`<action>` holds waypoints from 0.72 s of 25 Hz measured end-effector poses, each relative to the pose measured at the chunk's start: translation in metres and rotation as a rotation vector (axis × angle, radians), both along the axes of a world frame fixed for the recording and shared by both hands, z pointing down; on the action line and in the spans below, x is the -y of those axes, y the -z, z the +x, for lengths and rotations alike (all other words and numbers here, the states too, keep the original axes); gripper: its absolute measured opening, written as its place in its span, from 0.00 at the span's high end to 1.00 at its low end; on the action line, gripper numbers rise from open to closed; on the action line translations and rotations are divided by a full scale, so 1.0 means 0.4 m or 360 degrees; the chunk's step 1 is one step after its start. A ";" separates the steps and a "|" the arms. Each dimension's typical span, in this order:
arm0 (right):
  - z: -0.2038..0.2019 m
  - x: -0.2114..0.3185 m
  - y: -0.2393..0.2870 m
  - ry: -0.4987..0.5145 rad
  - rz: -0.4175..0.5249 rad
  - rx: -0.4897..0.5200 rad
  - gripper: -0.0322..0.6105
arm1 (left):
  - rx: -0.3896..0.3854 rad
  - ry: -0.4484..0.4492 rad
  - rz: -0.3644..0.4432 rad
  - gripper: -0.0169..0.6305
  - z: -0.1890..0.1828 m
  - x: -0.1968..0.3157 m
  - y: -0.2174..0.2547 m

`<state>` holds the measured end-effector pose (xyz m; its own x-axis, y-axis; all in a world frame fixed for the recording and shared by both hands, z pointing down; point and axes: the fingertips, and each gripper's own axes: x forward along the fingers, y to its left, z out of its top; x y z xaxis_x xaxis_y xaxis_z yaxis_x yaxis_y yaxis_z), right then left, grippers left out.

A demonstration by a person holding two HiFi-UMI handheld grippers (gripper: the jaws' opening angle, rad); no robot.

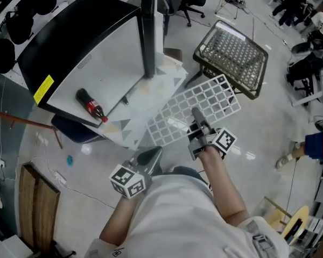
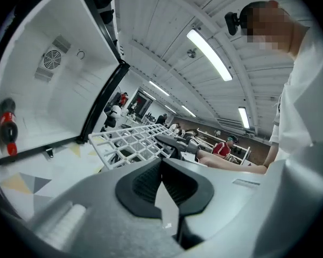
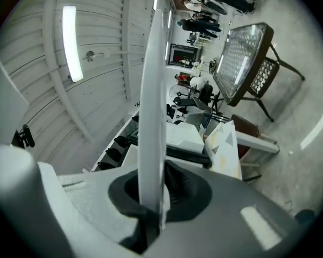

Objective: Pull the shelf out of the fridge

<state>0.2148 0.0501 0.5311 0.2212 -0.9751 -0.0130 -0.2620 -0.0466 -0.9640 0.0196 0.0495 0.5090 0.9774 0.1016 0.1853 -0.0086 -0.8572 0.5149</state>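
Observation:
The white wire shelf [image 1: 196, 107] hangs in the air outside the open black fridge [image 1: 70, 31], over the floor in front of me. My right gripper [image 1: 196, 127] is shut on the shelf's near edge. In the right gripper view the shelf [image 3: 153, 90] shows edge-on as a white strip clamped between the pads of the right gripper [image 3: 153, 190]. My left gripper [image 1: 146, 159] floats lower left of the shelf, apart from it. Its tips meet with nothing between them, as the left gripper view shows at the left gripper [image 2: 161, 168], with the shelf [image 2: 128, 144] beyond.
A cola bottle [image 1: 91, 105] lies inside the fridge's white interior. The fridge door [image 1: 148, 28] stands open. The fridge rests on a stand with a triangle pattern [image 1: 151, 93]. A wicker chair [image 1: 234, 52] is tipped behind the shelf. Cables run over the floor at left.

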 end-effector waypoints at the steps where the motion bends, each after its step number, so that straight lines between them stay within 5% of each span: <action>1: 0.011 -0.031 0.004 -0.0026 -0.0016 -0.0039 0.91 | -0.0002 -0.0024 0.0006 0.96 0.011 -0.013 0.003; 18: 0.081 -0.385 0.106 -0.0178 -0.0527 -0.1001 0.91 | -0.0079 -0.0295 0.0175 0.96 0.200 -0.102 0.078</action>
